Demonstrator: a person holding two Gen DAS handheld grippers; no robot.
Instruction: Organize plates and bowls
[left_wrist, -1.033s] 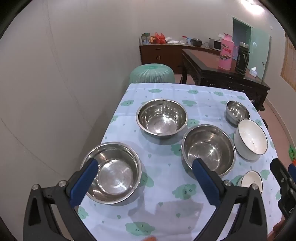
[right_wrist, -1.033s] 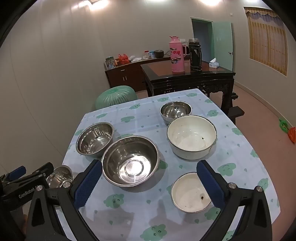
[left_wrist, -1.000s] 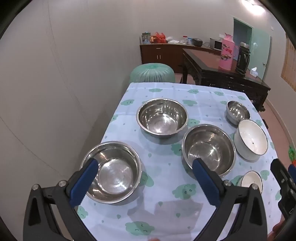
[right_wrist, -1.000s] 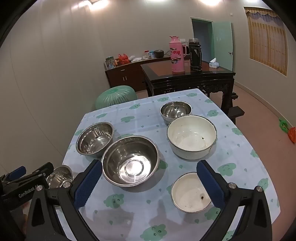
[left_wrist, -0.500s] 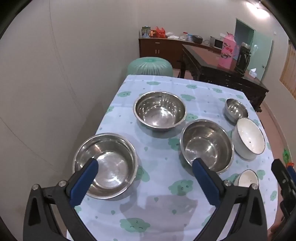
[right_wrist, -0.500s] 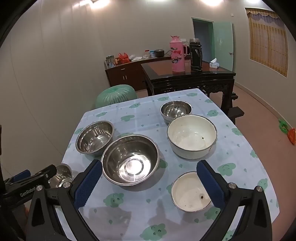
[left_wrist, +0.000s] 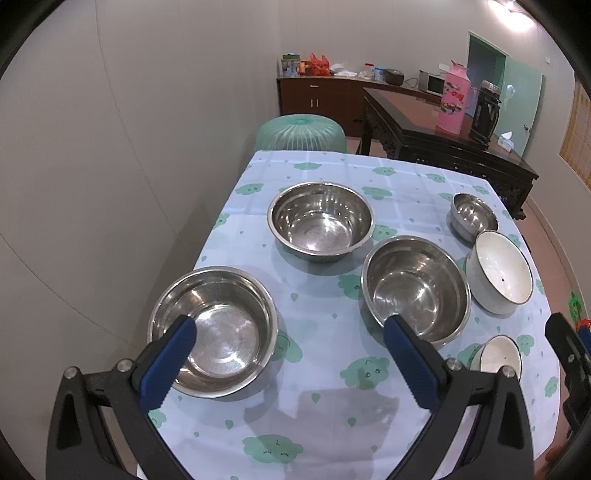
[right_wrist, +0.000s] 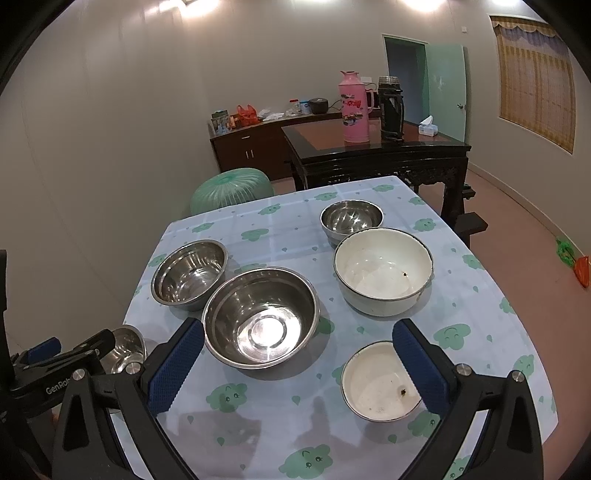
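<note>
**Six bowls wait on a cloud-print table, both grippers held wide above them**

Your table (left_wrist: 325, 417), draped in a pale blue cloth with green clouds, fills the near view, with a green stool (left_wrist: 301, 132) at its far end and a dark wooden side table (right_wrist: 373, 155) beyond. Largest of the dishes, the big steel bowl (right_wrist: 260, 317) sits mid-table, just beside a second steel bowl (right_wrist: 189, 273) toward the wall. A third steel bowl (left_wrist: 213, 330) rests at the near wall-side corner, under your left gripper (left_wrist: 290, 347), whose jaws stand wide apart and hold nothing. The large white bowl (right_wrist: 383, 270) sits on the open side, touching or nearly touching the small steel bowl (right_wrist: 351, 218) behind it. The small white bowl (right_wrist: 380, 382) lies nearest you, partly behind one finger of your right gripper (right_wrist: 297, 363), jaws likewise wide and empty. All the bowls stand upright and unstacked.
</note>
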